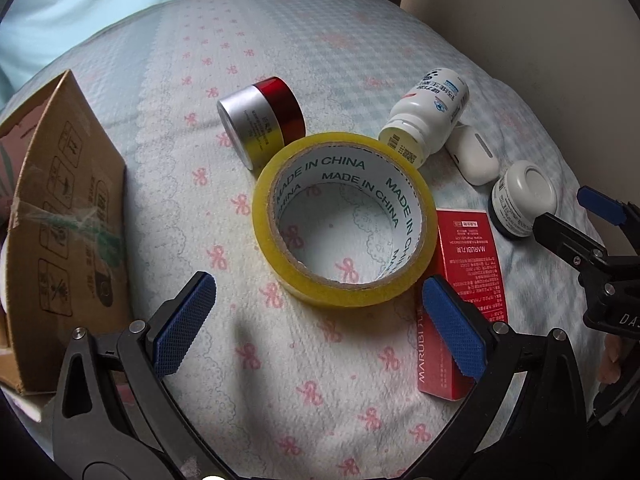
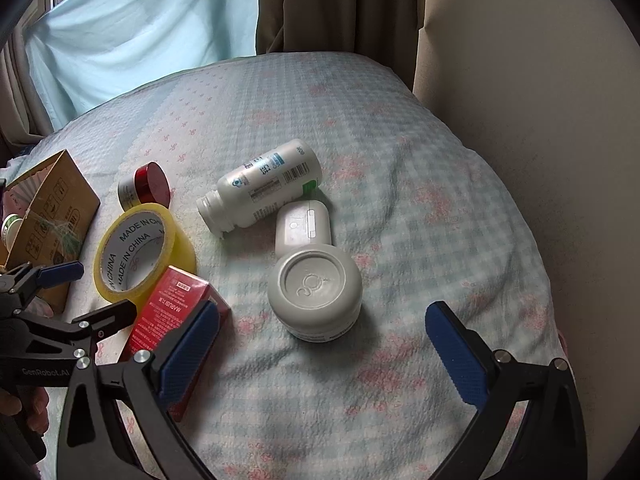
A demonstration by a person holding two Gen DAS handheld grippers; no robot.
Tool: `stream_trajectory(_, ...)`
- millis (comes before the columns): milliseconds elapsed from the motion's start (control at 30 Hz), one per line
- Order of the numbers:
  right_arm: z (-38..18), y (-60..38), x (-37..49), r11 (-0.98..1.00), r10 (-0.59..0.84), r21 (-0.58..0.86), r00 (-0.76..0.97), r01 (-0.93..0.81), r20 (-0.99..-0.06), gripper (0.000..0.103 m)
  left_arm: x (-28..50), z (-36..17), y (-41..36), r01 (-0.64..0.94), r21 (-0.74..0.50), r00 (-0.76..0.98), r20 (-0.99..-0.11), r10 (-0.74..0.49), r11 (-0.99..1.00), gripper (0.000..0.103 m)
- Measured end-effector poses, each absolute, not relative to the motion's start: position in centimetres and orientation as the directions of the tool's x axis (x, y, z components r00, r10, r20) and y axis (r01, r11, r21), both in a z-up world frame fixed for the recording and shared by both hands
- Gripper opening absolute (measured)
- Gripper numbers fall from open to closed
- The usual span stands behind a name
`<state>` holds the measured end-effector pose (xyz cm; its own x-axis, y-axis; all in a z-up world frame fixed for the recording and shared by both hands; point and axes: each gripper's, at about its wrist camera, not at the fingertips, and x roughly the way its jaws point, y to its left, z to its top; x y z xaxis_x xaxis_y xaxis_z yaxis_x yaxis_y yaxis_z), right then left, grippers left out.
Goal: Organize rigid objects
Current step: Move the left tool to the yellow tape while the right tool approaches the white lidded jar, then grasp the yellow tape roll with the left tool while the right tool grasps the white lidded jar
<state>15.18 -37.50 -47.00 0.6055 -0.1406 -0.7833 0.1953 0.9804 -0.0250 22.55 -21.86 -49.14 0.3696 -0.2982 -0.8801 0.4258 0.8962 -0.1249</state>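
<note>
Partly hidden: brown corrugated cardboard box [image 1: 68, 216], cut off at the left edge, contents unreadable but for a scrap of a white-and-green container [image 2: 10, 230]. Red rectangular carton [image 1: 472, 264], near end covered by the left hand-held gripper [image 1: 320, 324], far end under the yellow roll of clear packing tape [image 1: 344, 220]. White oblong plastic case [image 2: 302, 226], wedged between the white plastic bottle lying on its side [image 2: 264, 186] and the round grey-lidded jar [image 2: 316, 294]; touching both. Jar label too small to read. Silver-and-red cylindrical tin [image 1: 262, 118], on its side just behind the tape.

Left hand-held gripper: jaws wide apart, empty, near the tape. Right hand-held gripper [image 2: 324, 356]: jaws wide apart, empty, near the jar.

Surface: bed with pale blue checked cover printed with pink bows [image 2: 420, 200]. Room: beige wall [image 2: 520, 60], brown curtain [image 2: 320, 0], light blue cloth over a window [image 2: 140, 28].
</note>
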Motion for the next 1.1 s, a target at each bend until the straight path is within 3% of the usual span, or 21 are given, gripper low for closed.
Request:
stream_trajectory(367,-48.8,-37.9,16.9,0.983,-0.118,-0.011,0.584,0.183,-0.803,0.097,24.5,-50.2,-22.8,0.527,-0.154,0.338,-0.864,-0.373,0.836,0.103)
stream_trajectory(567,-49.8,-38.2,18.1,0.983,-0.101,0.003,0.557,0.184,-0.824,0.077,26.0,-50.6,-23.8,0.564,-0.177,0.311,-0.859,-0.407,0.806,0.103)
stream_trajectory(733,-49.9,-38.0,18.8,0.983,-0.112,-0.011,0.546,0.185,-0.830,0.071,26.8,-50.6,-24.5,0.582,-0.174,0.295,-0.865,-0.406,0.794,0.103)
stream_trajectory(800,-50.1,-38.0,19.1,0.983,-0.105,-0.007,0.536,0.183,-0.837,0.058,26.8,-50.6,-24.7,0.593,-0.167,0.295,-0.865,-0.405,0.788,0.102)
stream_trajectory(867,-50.3,-37.9,19.4,0.980,-0.134,-0.035,0.518,0.196,-0.845,0.053,26.8,-50.5,-24.8,0.600,-0.166,0.292,-0.865,-0.407,0.783,0.100)
stream_trajectory(1100,-50.3,-37.8,19.5,0.977,-0.148,-0.043,0.512,0.211,-0.846,0.053,26.8,-50.4,-25.1,0.597,-0.159,0.292,-0.870,-0.398,0.786,0.099)
